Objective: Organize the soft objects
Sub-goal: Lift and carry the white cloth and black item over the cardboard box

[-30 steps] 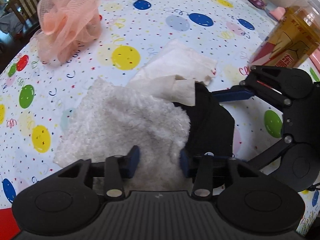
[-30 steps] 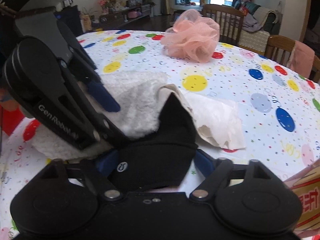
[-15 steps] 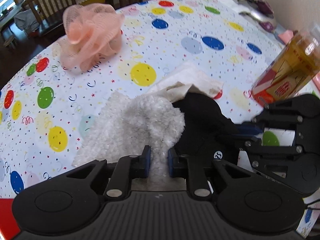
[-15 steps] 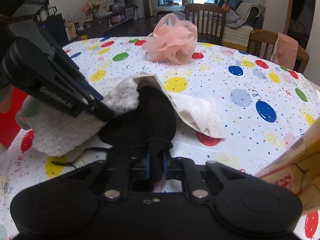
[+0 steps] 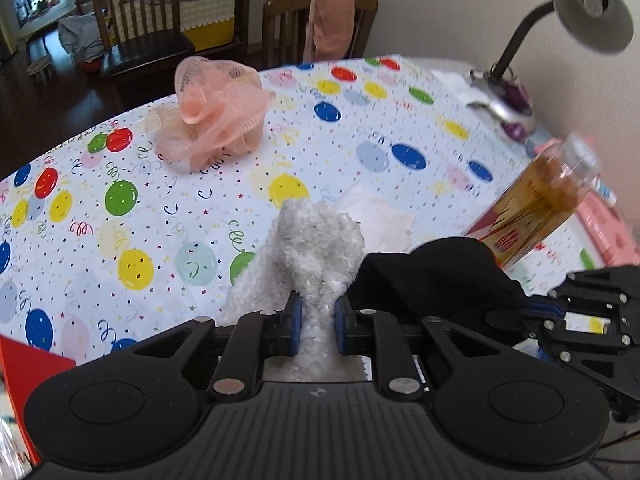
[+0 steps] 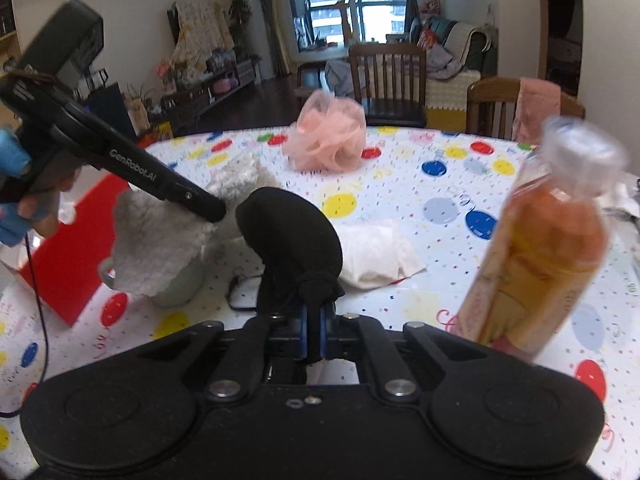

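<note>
Balloon-print tablecloth [image 5: 160,208]: left gripper [image 5: 316,322] clamps fluffy white cloth [image 5: 320,236] (lifted); right gripper [image 6: 314,332] clamps black cloth [image 6: 292,236].

White lettering reading "GenRobot.AI" runs along the black side of the left gripper [image 6: 212,210], seen at the left of the right wrist view. A bottle [image 5: 536,204] at the right of the table carries a red and yellow label with large red characters, too blurred to read. No other text is legible.
</note>
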Demonstrator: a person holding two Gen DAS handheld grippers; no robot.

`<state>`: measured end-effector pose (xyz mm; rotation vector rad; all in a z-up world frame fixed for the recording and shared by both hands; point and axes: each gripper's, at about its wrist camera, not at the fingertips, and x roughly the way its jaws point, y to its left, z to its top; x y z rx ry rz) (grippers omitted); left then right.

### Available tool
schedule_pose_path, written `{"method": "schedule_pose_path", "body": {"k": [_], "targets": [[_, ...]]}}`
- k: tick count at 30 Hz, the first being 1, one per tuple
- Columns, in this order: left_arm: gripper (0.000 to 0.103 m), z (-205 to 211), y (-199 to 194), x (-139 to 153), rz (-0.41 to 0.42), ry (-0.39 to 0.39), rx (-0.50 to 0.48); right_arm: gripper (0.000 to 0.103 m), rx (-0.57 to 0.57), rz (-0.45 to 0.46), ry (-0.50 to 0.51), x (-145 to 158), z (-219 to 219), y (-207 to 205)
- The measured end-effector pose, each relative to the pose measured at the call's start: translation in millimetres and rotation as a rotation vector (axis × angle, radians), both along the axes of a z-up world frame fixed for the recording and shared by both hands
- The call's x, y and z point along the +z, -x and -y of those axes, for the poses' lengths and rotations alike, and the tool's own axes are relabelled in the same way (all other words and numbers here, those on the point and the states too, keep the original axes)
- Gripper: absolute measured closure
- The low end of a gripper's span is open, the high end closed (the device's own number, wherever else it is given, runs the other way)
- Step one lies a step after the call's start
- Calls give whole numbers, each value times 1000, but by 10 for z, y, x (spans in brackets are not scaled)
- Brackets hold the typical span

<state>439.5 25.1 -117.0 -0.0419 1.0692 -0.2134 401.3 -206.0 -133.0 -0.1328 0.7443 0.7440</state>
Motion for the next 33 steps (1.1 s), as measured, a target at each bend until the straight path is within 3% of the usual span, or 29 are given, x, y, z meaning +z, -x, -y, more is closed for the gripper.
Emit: {"method": "schedule_pose_path", "body": {"k": [11,18,33], "targets": [[87,-64,401,458,75,87,51,99,-33,58,-81,561,215,353],[87,-204,764,787,137,104,77,99,-26,60,-118,863,164,489],[87,-1057,1529,1247,226,89,123,99,31,82,-139,1347,-645,916]]}}
